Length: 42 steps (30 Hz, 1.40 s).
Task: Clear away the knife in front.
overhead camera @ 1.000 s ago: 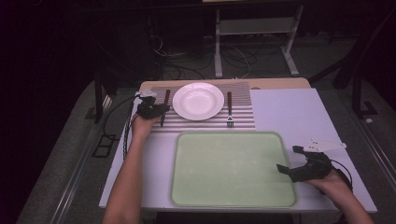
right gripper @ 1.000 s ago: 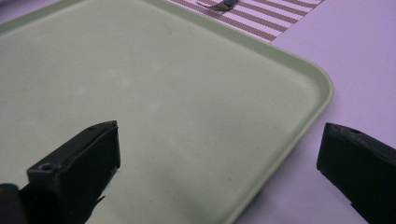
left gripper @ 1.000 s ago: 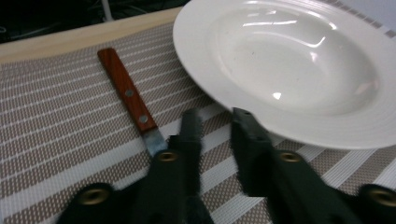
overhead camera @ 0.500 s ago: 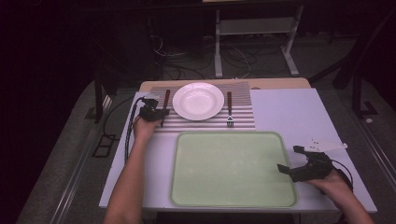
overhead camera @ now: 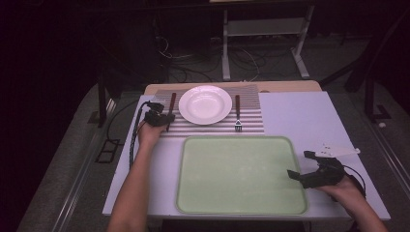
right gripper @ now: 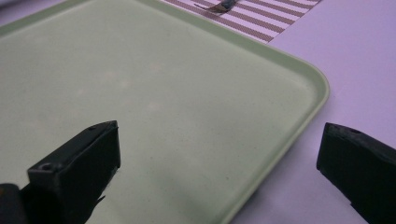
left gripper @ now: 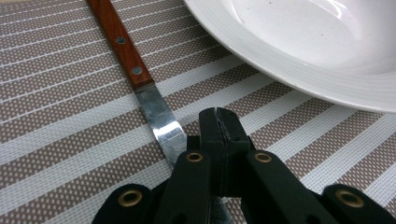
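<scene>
Lying just left of the shut left tongs [left gripper: 218,140]: knife [left gripper: 140,77] blade.

White plate [overhead camera: 205,104], fork [overhead camera: 238,113], striped placemat [overhead camera: 251,116], green tray [overhead camera: 241,174]

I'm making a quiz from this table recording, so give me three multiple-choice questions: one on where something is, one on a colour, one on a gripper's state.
1. Where does the wooden-handled steel knife lie?
A. left of the round white ceramic plate
B. on the tray
C. on the plate

2. What colour is the large rectangular plastic tray?
A. red
B. pale green
C. black

3. How do the right gripper fingers stand?
A. shut on a fork
B. shut, empty
C. open

Key: 1 A, the high view shows it beside the plate. 2 B, seen in the high view. 3 C, the fingers stand wide apart over the tray's edge.
</scene>
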Motion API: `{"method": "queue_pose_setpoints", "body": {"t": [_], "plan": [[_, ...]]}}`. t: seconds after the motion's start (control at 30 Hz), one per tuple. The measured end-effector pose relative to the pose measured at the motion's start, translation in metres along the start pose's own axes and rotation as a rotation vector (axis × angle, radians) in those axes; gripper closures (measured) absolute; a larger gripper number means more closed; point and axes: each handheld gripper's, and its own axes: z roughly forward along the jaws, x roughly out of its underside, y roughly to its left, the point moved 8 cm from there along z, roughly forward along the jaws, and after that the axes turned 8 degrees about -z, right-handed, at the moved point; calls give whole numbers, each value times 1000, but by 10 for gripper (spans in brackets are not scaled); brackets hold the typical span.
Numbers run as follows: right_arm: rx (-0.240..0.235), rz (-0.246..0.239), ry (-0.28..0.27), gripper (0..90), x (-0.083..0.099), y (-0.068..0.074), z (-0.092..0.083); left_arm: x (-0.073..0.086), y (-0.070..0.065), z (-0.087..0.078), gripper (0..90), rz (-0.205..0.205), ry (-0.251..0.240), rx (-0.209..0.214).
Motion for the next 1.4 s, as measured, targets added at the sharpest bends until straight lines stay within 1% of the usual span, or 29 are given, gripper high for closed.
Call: {"method": "queue_pose_setpoints", "body": {"t": [0.37, 0.5, 0.83, 0.97, 1.1, 1.2, 1.27, 1.3, 1.33, 1.4], "plan": [[1, -1, 0, 0, 0, 0, 0, 2, 10, -6, 894, -22, -5, -16], [0, -1, -1, 0, 0, 0, 0, 3, 15, -8, 894, -45, -13, -14], [0, -1, 0, 0, 0, 0, 0, 7, 28, -15, 894, -85, -28, -26], [-1, -2, 1, 0, 0, 0, 0, 7, 29, -16, 894, -88, -32, -25], [-1, -1, 1, 0, 0, 0, 0, 7, 28, -15, 892, -82, -30, -22], [0, -1, -2, 0, 0, 0, -1, 6, 26, -16, 841, -75, -34, -14], [-1, 0, -3, 0, 0, 0, -1, 3, 25, -16, 826, -67, -38, -11], [-1, 2, -3, 0, 0, -1, -1, 2, 24, -16, 796, -64, -40, -7], [-1, 2, -3, 0, 0, -1, -1, 1, 23, -16, 796, -63, -34, -6], [-2, 3, -5, 0, 0, -1, -1, -3, 23, -17, 738, -61, -37, -2]]}}
